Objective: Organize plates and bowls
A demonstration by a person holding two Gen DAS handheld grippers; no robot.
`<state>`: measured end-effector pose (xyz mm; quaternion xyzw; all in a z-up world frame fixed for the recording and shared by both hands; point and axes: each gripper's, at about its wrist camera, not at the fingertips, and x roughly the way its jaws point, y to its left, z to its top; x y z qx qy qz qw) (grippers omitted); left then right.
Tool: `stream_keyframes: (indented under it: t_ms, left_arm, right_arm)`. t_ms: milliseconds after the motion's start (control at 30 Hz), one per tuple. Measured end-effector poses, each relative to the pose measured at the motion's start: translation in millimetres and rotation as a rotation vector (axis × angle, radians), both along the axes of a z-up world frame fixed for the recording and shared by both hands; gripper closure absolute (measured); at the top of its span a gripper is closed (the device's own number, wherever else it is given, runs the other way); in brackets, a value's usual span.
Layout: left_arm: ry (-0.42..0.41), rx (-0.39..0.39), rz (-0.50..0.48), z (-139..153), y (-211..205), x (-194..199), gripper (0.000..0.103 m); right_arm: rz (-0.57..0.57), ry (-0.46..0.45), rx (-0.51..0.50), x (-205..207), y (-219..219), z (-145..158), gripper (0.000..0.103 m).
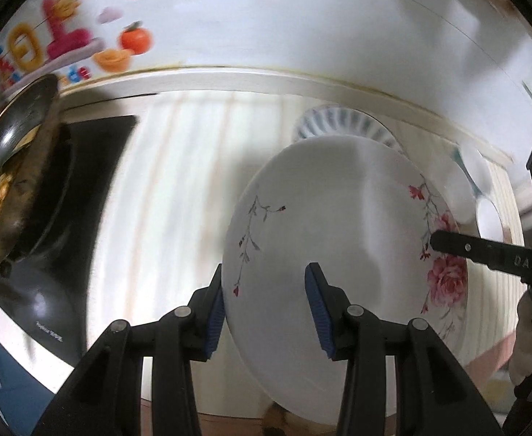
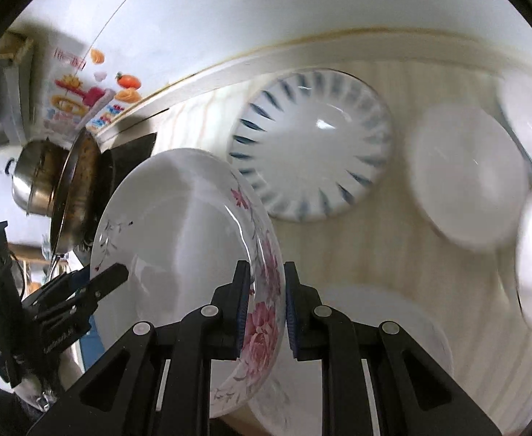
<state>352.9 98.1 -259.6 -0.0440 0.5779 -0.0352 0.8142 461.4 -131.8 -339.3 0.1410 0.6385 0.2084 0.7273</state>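
1. Right-wrist view, nearest: the right gripper (image 2: pixel 266 303) is clamped on the rose-painted rim of the floral plate (image 2: pixel 178 239), which is held tilted above the counter, clear of the other dishes.
2. Left-wrist view, nearest: the left gripper (image 1: pixel 265 309) straddles the opposite rim of the same floral plate (image 1: pixel 320 254); the outer pad touches the edge, the inner pad stands over the plate's face, so whether it truly grips cannot be told.
3. Below the held plate, a white plate (image 2: pixel 393 327) rests on the pale striped counter (image 2: pixel 374 239); it looks a likely stacking place, as a judgement only.
4. Middle distance: a blue-striped bowl (image 2: pixel 313 145) lies alone on the counter.
5. Farther right: a plain white bowl (image 2: pixel 465 174) and further white dishes, blurred, lie apart from one another.
6. Far left: a frying pan (image 2: pixel 73 196) with food residue and a steel pot (image 2: pixel 37 178) stand by the wall.
7. Progress, judged: one plate is in carriage; bowls remain unstacked, so most sorting is left.
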Motion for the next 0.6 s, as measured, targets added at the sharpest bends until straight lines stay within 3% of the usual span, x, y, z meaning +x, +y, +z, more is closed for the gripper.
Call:
stream_keyframes:
  t_ms: [133, 367, 600]
  left_arm:
    - [0.023, 0.007, -0.078, -7.9, -36.5, -11.6, 0.064]
    - [0.112, 0.031, -0.218, -46.0, -93.5, -20.4, 0.064]
    - [0.155, 0.094, -0.315, -70.4, -126.5, -23.5, 0.064]
  right_arm:
    - [-0.076, 0.017, -0.005, -37.2, -44.7, -4.9, 0.083]
    - [-0.191, 0.081, -0.024, -94.3, -110.6, -32.7, 0.083]
    - [-0.251, 0.118, -0.037, -119.1, -140.2, -54.2, 0.083]
